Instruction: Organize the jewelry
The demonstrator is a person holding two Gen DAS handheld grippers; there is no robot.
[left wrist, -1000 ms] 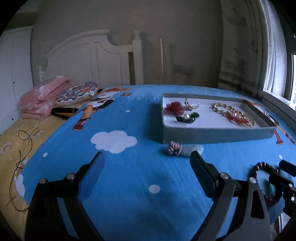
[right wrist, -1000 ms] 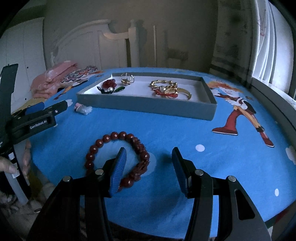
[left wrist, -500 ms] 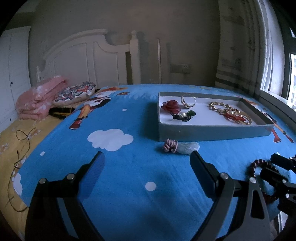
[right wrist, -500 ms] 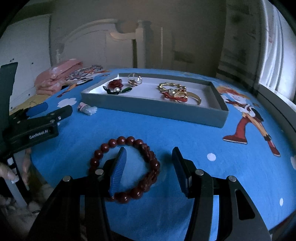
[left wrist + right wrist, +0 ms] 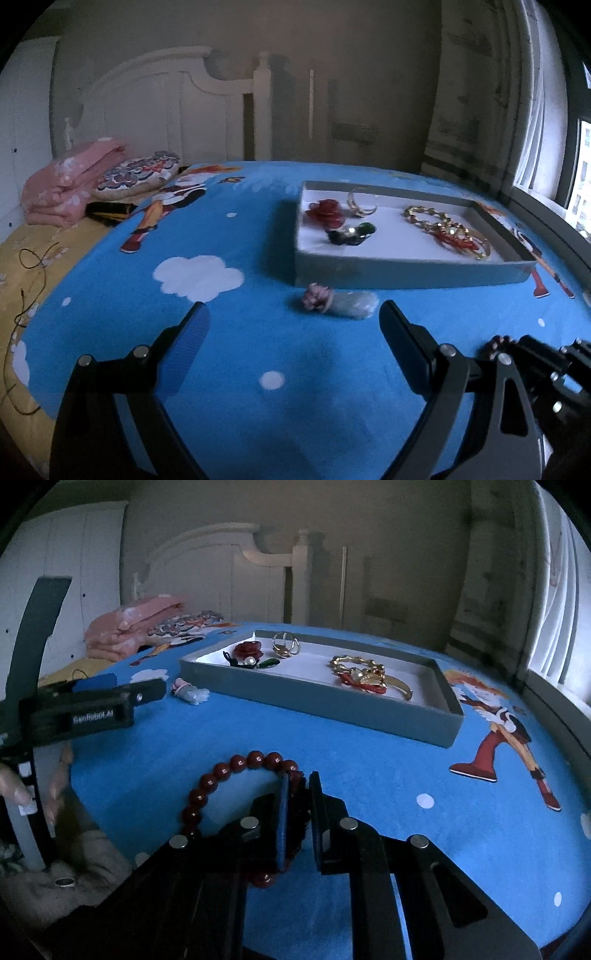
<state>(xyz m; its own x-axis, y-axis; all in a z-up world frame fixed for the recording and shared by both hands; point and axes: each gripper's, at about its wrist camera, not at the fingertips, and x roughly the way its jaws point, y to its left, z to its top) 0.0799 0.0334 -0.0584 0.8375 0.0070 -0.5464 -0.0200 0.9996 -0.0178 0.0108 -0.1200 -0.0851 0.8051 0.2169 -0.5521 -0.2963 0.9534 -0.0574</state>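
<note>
Right wrist view: the right tongs (image 5: 297, 805) have pinched down on one side of the dark red bead bracelet (image 5: 236, 764), which lies on the blue bedspread (image 5: 369, 768) in front of the grey tray (image 5: 314, 698). The left tongs (image 5: 291, 332) stand wide apart and empty near a small pink charm (image 5: 338, 300).

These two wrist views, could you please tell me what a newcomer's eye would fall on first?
Nearest the right wrist camera, the right gripper is shut on a dark red beaded bracelet lying on the bright blue cartoon bedsheet. Beyond it sits a shallow grey tray holding a gold chain bracelet and a red rose brooch.
</note>
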